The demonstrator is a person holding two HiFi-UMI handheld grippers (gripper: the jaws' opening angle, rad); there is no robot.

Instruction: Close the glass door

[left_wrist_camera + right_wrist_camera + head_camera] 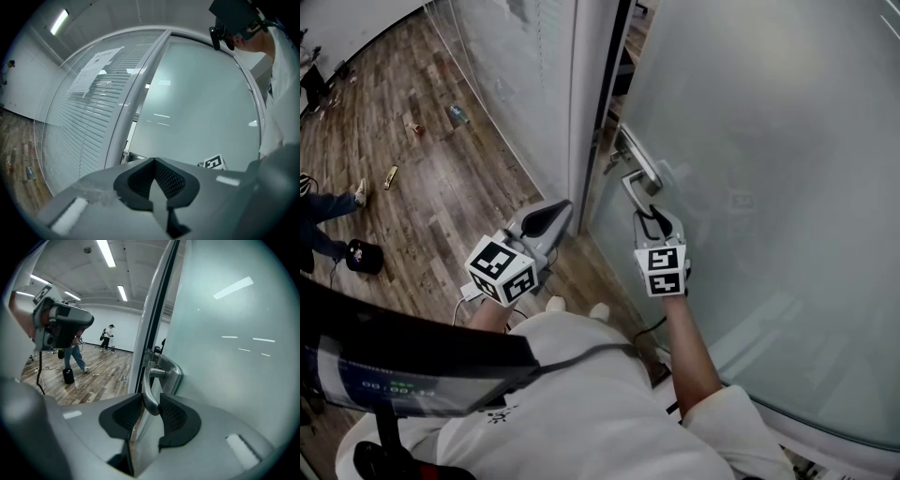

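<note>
The frosted glass door (769,141) fills the right of the head view, with a narrow gap to the white frame post (591,103). Its silver lever handle (636,178) hangs from a metal plate on the door's edge. My right gripper (656,223) is shut on the handle (149,397), whose lever runs down between the two dark pads. My left gripper (546,217) hovers beside the frame post, jaws shut with nothing between them. In the left gripper view the pads (176,182) meet and point up at the door (206,103).
A glass wall with blinds (511,66) stands left of the frame. The wooden floor (403,159) holds small scattered items and a bottle (457,114). A person's leg (323,204) is at the far left; another person (108,337) stands far off in the room.
</note>
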